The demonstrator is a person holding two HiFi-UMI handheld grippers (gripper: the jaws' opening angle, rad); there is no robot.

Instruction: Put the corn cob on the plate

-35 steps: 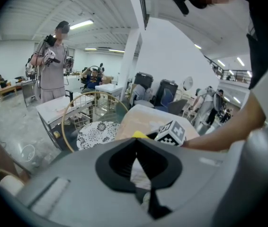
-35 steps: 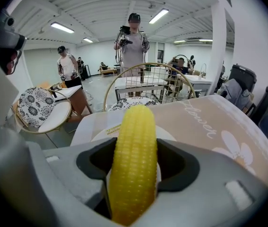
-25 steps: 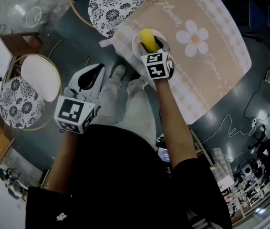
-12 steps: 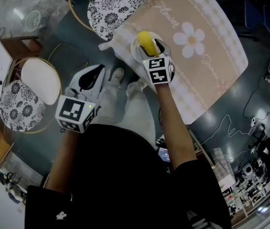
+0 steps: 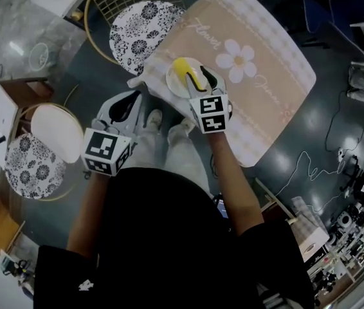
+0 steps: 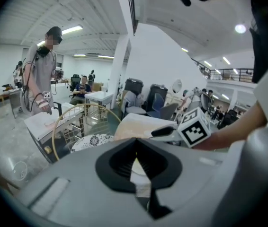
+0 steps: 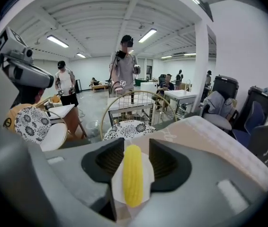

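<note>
One corn cob (image 5: 184,73) on one plate (image 5: 172,83), right gripper (image 5: 201,80) released, empty jaws narrowing, left gripper (image 5: 131,100) clenched

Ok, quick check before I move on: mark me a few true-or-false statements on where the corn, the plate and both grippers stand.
1. The corn cob lies on the white plate. True.
2. The right gripper is clamped on the corn cob. False: its jaws stand apart with the pads off the cob, which shows between them resting on the plate. They have just been closing partway, gripping nothing.
3. The plate sits on the beige flower cloth. True.
4. The left gripper is carrying something. False: its jaws are together with nothing in them, and it is off to the side of the table.
</note>
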